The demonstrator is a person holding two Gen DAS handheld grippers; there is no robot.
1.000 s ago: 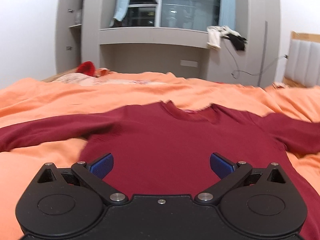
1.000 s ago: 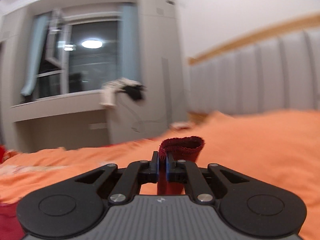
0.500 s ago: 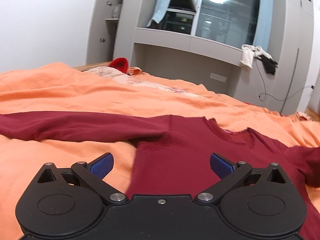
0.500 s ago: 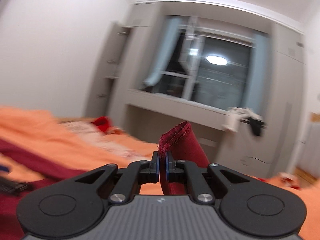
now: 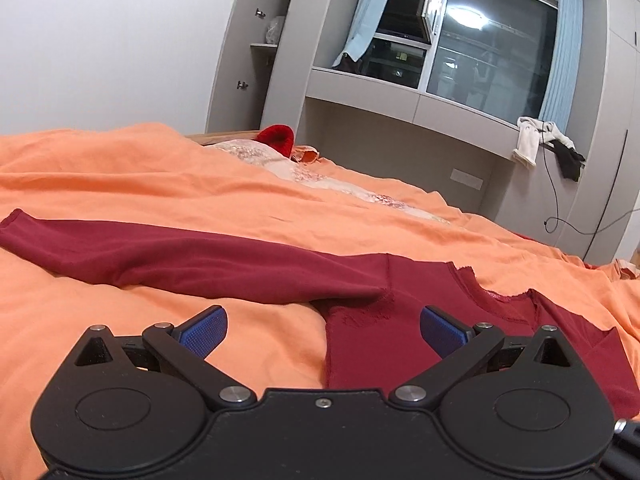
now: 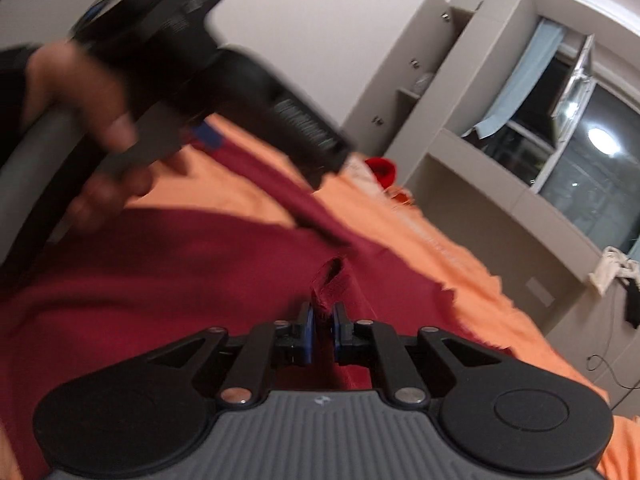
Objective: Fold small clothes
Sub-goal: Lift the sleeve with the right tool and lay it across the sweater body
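A dark red long-sleeved top [image 5: 400, 320] lies flat on the orange bedspread [image 5: 120, 172]. One sleeve [image 5: 160, 248] stretches out to the left. My left gripper [image 5: 324, 330] hovers open over the top's side edge near the armpit, with nothing between its blue pads [image 5: 204, 328]. In the right wrist view the other sleeve's cuff [image 6: 330, 284] stands folded over the top's body [image 6: 160, 280]. My right gripper [image 6: 323, 326] is just behind the cuff. Its jaws are opening, with the cuff loose in the narrow gap. A person's hand [image 6: 76, 92] holds the blurred left tool above the top.
A bright red item [image 5: 276, 138] and a pale patterned cloth [image 5: 248, 152] lie at the bed's far end. Grey cabinets and a window ledge [image 5: 400, 92] stand beyond. Clothes [image 5: 544, 140] hang off the ledge, and a cable trails down the wall.
My right gripper swung down and across with the cuff, from above the bed onto the top's body, and its jaws have parted. My left gripper shifted left toward the top's side edge.
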